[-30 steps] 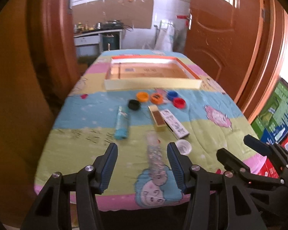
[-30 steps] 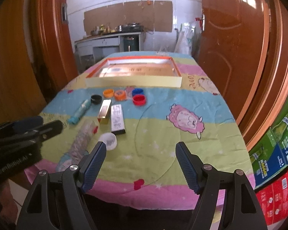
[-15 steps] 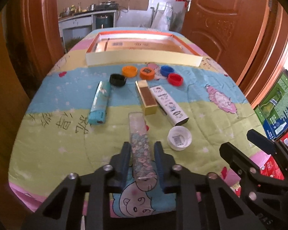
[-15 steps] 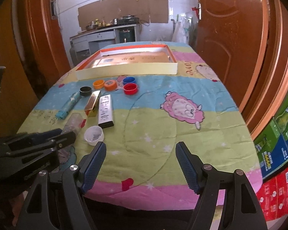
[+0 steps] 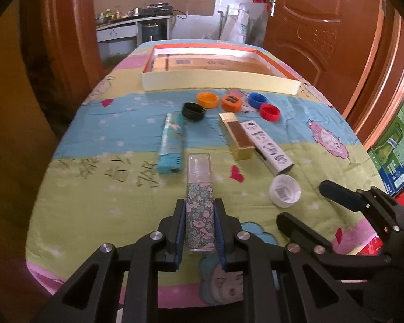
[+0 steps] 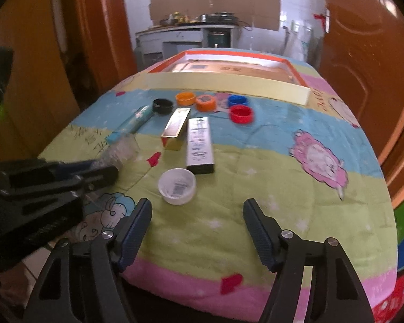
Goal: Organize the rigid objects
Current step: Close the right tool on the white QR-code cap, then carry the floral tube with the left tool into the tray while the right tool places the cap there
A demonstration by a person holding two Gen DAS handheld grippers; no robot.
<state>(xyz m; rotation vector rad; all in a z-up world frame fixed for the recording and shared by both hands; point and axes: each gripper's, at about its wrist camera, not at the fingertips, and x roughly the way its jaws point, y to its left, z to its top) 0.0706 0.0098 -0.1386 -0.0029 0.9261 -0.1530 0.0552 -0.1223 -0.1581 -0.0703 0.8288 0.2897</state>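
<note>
left claw (image 5: 197,232): pinching the floral lighter (image 5: 199,210) low on its body, near the worktop's (image 5: 67,204) near edge; lifted, its long free end may swing down.
right claw (image 6: 196,231): spread, empty; may knock the white cap (image 6: 177,185).

Little can be read. The bedsheet (image 5: 94,177) carries large handwritten-style Chinese characters just left of the turquoise lighter (image 5: 169,145), too distorted to make out. The white cap (image 5: 285,190) holds a barcode sticker, and the white box (image 5: 266,145) beside the gold box (image 5: 237,138) bears blurred black print.
</note>
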